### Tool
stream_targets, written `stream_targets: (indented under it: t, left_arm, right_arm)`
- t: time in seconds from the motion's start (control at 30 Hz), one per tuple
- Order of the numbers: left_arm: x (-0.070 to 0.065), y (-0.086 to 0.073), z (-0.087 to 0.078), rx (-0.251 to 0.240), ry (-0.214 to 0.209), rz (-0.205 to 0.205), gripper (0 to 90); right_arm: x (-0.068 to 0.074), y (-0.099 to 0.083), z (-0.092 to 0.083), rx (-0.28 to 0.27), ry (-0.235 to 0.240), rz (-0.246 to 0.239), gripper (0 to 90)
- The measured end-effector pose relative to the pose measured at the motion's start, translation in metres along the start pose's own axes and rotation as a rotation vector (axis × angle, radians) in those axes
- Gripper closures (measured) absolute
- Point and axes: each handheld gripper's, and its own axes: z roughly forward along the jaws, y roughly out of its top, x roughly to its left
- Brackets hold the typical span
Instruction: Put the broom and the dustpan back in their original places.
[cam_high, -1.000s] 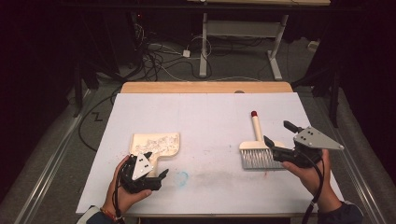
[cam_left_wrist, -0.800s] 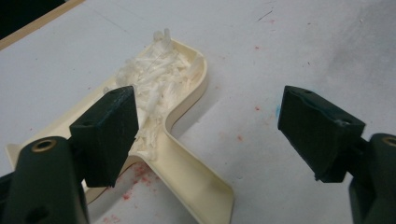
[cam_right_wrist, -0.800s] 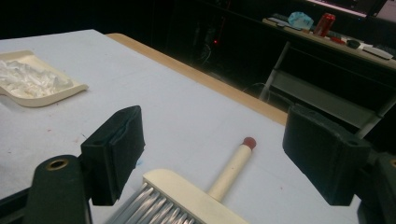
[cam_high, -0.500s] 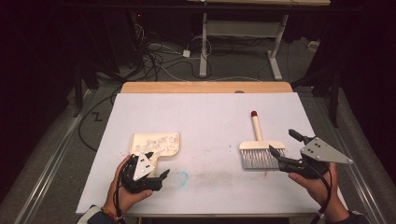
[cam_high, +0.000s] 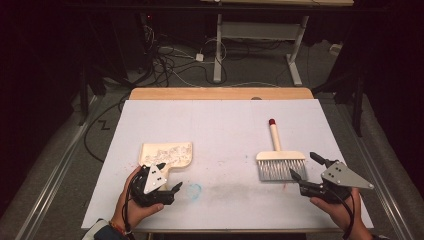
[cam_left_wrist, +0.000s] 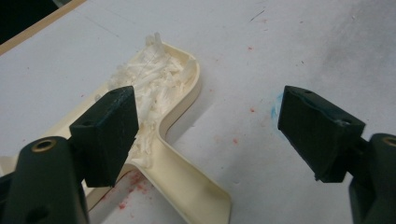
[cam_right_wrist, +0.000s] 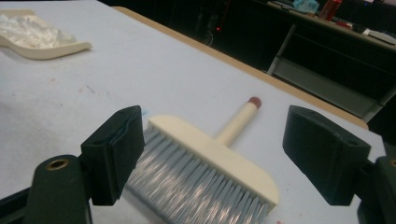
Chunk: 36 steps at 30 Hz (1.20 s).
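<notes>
On table near side: scraps (cam_left_wrist: 149, 79) already in dustpan (cam_high: 166, 154), brush (cam_high: 280, 162) lying free; L gripper (cam_high: 169, 190) & R gripper (cam_high: 306, 167) both wide, holding nothing.

Both hands rest low at the near edge, left gripper (cam_high: 170, 187) and right gripper (cam_high: 304, 166) with jaws spread

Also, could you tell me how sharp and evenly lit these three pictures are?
High view: the white table is bright and sharp, its surroundings nearly black. Left gripper view: crisp on the dustpan and its white scraps, soft shadows only. Right gripper view: the brush bristles look smeared, and the dark background is out of focus.
</notes>
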Motion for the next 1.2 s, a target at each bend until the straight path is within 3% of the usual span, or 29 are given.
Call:
stream_targets:
  t: [0.1,0.2,0.3,0.4,0.53,0.67,1.2]
  left_arm:
    - [-0.001,0.000,0.000,-0.001,-0.001,0.002,19.5]
    - [-0.001,0.000,0.000,-0.002,-0.001,0.009,19.5]
    - [-0.002,0.000,0.000,0.000,0.001,0.009,19.5]
    - [-0.002,-0.001,0.000,0.003,0.000,0.004,19.5]
    - [-0.005,-0.001,-0.002,0.000,-0.001,0.028,19.5]
    - [-0.004,-0.003,-0.004,-0.007,-0.003,0.017,19.5]
    - [-0.004,-0.002,-0.003,-0.004,-0.005,0.025,19.5]
  right_arm:
    - [0.003,-0.011,0.001,0.016,0.010,0.008,21.3]
    - [0.007,-0.018,0.000,0.033,0.006,-0.028,21.3]
    - [0.008,-0.021,0.000,0.026,0.025,-0.009,21.2]
    - [0.010,-0.020,0.000,0.024,0.031,-0.020,21.0]
    - [0.013,-0.019,-0.001,0.022,0.023,-0.032,20.9]
    - [0.015,-0.015,-0.004,0.008,0.012,-0.038,20.9]
    - [0.014,-0.016,-0.004,0.008,0.014,-0.019,20.9]
